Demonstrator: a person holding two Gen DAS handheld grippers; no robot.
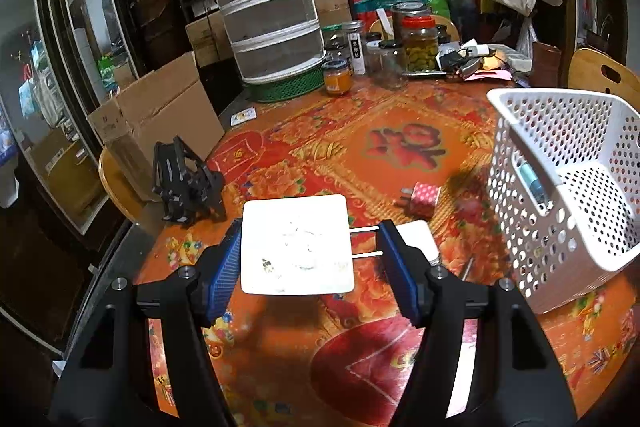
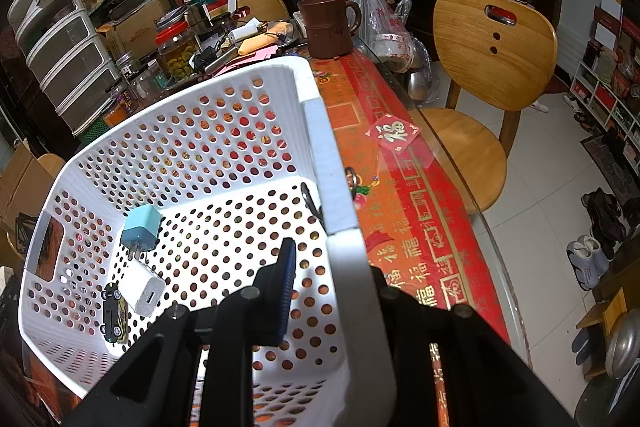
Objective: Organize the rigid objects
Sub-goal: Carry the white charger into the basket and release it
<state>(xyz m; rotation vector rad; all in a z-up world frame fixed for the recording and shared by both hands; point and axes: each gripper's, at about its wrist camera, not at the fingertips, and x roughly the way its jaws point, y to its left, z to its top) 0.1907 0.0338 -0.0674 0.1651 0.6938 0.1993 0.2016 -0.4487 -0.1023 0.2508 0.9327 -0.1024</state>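
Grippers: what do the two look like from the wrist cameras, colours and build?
Both match. The left gripper has glossy black, angular plastic arms with triangular cut-outs, silver round bolt heads at the joints, and blue ribbed pads on its jaws. The right gripper shows the same. No cables, markings or sleeves visible.

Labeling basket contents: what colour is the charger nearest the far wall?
Light blue/teal charger, prongs toward the white charger. Shows best in the right wrist view.

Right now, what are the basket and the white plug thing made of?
The basket looks like white moulded plastic: smooth, slightly glossy walls punched with even round holes. The white charger between the left gripper's fingers looks like glossy hard plastic, with two thin prongs that seem to be metal.
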